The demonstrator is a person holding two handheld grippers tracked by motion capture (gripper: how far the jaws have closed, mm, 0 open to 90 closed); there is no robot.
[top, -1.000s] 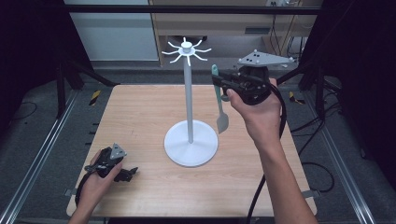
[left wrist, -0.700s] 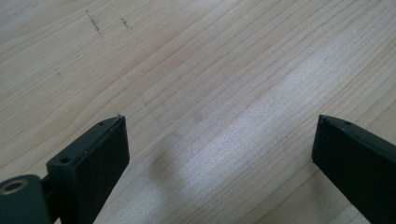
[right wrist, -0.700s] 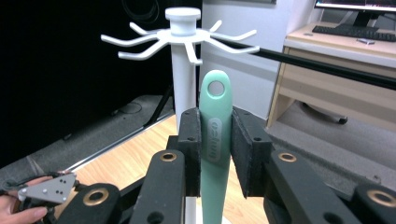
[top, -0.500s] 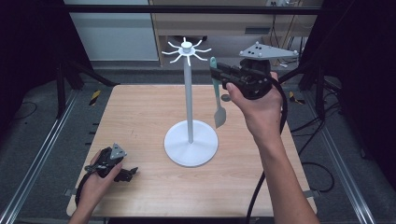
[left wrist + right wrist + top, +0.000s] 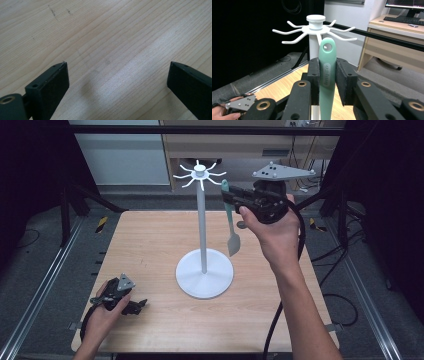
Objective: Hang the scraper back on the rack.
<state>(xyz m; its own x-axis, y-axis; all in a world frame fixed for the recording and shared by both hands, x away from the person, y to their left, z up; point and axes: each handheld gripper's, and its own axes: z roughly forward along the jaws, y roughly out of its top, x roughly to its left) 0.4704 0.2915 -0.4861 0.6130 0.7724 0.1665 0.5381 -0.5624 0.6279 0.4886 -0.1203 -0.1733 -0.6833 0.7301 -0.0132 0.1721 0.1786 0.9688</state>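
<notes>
Right gripper (image 5: 231,196): you hold it raised just right of the stand's top, jaws clamped on the handle of the green spatula (image 5: 231,222).
Grip: in the right gripper view both pads press the spatula's (image 5: 327,75) handle from either side, below its hanging hole.
Spatula: it hangs upright in your grip, blade down above the table (image 5: 150,245), hole end up near the hooks, clear of them.
Stand (image 5: 202,227): the white pole rises from a round base at the table's middle; its hooks (image 5: 312,31) fan out just behind the spatula's hole.
Left gripper (image 5: 131,306): you rest it low at the table's near left corner, jaws spread wide with bare wood (image 5: 112,50) between them.
</notes>
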